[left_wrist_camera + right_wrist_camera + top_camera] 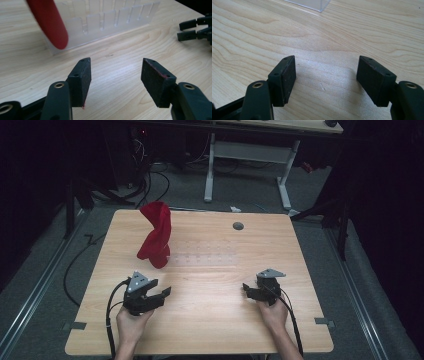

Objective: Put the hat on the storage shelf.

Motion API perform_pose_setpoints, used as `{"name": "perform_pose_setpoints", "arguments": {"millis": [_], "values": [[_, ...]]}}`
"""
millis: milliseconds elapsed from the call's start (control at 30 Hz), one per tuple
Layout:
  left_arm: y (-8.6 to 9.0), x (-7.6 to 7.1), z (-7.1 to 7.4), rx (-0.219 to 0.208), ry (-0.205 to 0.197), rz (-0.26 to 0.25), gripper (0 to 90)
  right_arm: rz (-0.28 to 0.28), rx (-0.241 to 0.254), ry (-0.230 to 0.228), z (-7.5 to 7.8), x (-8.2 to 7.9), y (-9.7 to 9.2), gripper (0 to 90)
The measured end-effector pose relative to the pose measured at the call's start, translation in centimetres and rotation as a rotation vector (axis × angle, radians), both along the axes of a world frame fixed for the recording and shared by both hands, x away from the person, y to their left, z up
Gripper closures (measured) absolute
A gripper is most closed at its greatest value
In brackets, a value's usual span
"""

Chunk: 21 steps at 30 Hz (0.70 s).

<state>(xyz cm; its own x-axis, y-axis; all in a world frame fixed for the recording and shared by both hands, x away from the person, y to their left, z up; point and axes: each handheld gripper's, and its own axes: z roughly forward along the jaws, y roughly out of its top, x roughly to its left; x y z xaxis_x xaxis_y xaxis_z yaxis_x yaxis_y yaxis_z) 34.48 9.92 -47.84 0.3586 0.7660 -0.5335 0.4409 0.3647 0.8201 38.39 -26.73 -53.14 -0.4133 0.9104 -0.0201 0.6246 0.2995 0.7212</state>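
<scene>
Left gripper [161, 295] near table [210, 330] edge, jaws spread, empty | right gripper [248, 290] likewise parted, empty, well apart | red cloth [156, 235] upright, twisted, at left end of clear slotted rack [202, 256] | rack faint in high view, far end cut off in right gripper view | no legible writing | grey grommet [238, 226] beyond.

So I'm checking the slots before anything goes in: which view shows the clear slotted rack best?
The left gripper view: the clear rack sits close, slots distinct, red cloth over its left end. The high view gives a faint outline; the right gripper view catches one corner.
</scene>
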Motion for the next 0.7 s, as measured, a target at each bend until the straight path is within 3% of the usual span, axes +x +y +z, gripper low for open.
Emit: {"name": "perform_pose_setpoints", "arguments": {"millis": [200, 533, 567, 700], "values": [[-1.8, 0.5, -2.2, 0.075, 0.018, -0.014, 39.4, 0.000, 0.000, 0.000, 0.0, 0.0, 0.0, 32.1], [-2.9, 2.6, -6.3, 0.194, 0.086, 0.063, 38.9, 0.000, 0.000, 0.000, 0.0, 0.0, 0.0, 32.1], [-2.8, 2.6, -6.6, 0.201, 0.064, 0.072, 37.3, 0.000, 0.001, 0.001, 0.0, 0.0, 0.0, 32.0], [-2.6, 2.2, -6.7, 0.183, 0.044, 0.086, 36.7, -0.001, 0.001, 0.001, 0.0, 0.0, 0.0, 32.0]]}}
